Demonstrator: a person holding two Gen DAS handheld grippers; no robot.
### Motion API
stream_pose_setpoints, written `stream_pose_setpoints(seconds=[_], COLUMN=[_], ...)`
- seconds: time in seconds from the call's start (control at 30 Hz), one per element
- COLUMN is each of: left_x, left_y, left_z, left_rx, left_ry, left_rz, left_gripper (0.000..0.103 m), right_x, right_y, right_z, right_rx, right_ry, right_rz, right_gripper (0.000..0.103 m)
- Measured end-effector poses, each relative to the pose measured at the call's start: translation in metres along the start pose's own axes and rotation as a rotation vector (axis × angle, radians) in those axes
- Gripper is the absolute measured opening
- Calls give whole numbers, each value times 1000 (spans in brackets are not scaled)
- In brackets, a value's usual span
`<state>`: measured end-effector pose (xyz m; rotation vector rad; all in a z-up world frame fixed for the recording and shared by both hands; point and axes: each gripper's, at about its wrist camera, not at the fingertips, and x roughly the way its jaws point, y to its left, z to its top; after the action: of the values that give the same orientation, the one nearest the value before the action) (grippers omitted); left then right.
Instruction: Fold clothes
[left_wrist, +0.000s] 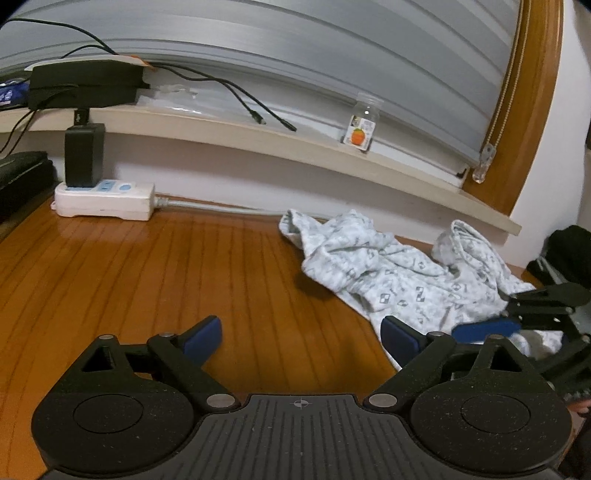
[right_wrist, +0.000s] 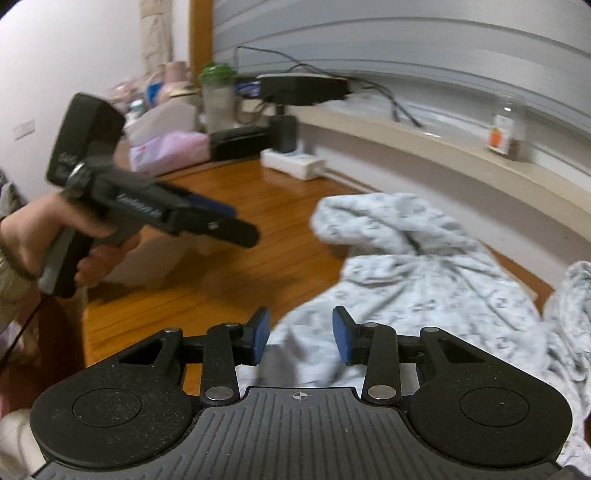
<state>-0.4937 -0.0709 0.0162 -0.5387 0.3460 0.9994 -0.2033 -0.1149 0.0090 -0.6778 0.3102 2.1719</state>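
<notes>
One garment (left_wrist: 406, 273) was seen crumpled on wooden counter (left_wrist: 147, 277), by wall, long axis running left-right. Left gripper (left_wrist: 301, 338): jaws wide apart, nothing held; cloth was found ahead and to right, only its right pad at hem. Right gripper (right_wrist: 301, 339): jaws part open, empty, cloth directly beneath and ahead, so judged nearer. Bottle (left_wrist: 363, 127) on ledge was shown sharply in left view only; left hand (right_wrist: 70, 236) in right view only.

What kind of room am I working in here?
Probably a bedroom or home study: a wooden desk under a window with a closed blind, a power strip and cables on the sill, and a crumpled garment waiting to be folded.
</notes>
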Motion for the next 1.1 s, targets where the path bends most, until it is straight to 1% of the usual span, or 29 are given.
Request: stream_pose_setpoints(seconds=[0.13, 0.27, 0.3, 0.33, 0.37, 0.4, 0.43, 0.47, 0.5, 0.57, 0.6, 0.73, 0.87, 0.97, 1.0, 1.03, 1.07, 1.1], left_x=[1, 6, 8, 10, 12, 14, 16, 18, 21, 25, 28, 40, 60, 77, 82, 87, 92, 96], left_y=[3, 1, -1, -2, -3, -4, -5, -6, -7, -9, -11, -18, -19, -18, -17, -17, -17, -17], left_z=[-1, -1, 0, 0, 1, 2, 3, 4, 6, 10, 12, 20, 32, 39, 41, 44, 46, 49], left_rx=[-9, -7, -5, -3, 0, 4, 8, 10, 12, 26, 35, 91, 128, 142, 143, 144, 144, 139], left_ry=[-2, 1, 3, 4, 4, 3, 2, 2, 2, 4, 6, 25, 60, 90, 99, 109, 116, 120], left_rz=[2, -4, -6, -8, -10, -13, -15, -15, -14, -12, -9, 6, 27, 26, 21, 15, 8, -4], left_gripper=[94, 94, 94, 94, 94, 94, 94, 94, 94, 94, 94, 94, 94, 89, 85, 78, 75, 64], right_x=[-3, 1, 1, 0, -3, -8, -15, -23, -31, -50, -61, -91, -107, -111, -112, -112, -113, -114], right_y=[12, 12, 9, 6, 1, -5, -12, -20, -28, -48, -59, -100, -120, -125, -126, -127, -128, -129], right_z=[-6, -15, -17, -18, -19, -19, -18, -18, -17, -17, -17, -25, -38, -46, -49, -52, -55, -58], right_rx=[-40, -73, -73, -66, -49, -25, 11, 46, 84, 164, 200, 301, 316, 321, 323, 325, 327, 329], right_ry=[32, 82, 92, 93, 81, 60, 24, -16, -58, -140, -168, -209, -201, -194, -192, -189, -186, -184], right_rz=[39, 34, 38, 43, 48, 63, 80, 79, 70, 26, 3, -81, -173, -191, -194, -198, -201, -205], right_gripper=[40, 40, 39, 27, 23, 23, 22, 21, 19, 17, 16, 16, 16, 16, 16, 16, 16, 16])
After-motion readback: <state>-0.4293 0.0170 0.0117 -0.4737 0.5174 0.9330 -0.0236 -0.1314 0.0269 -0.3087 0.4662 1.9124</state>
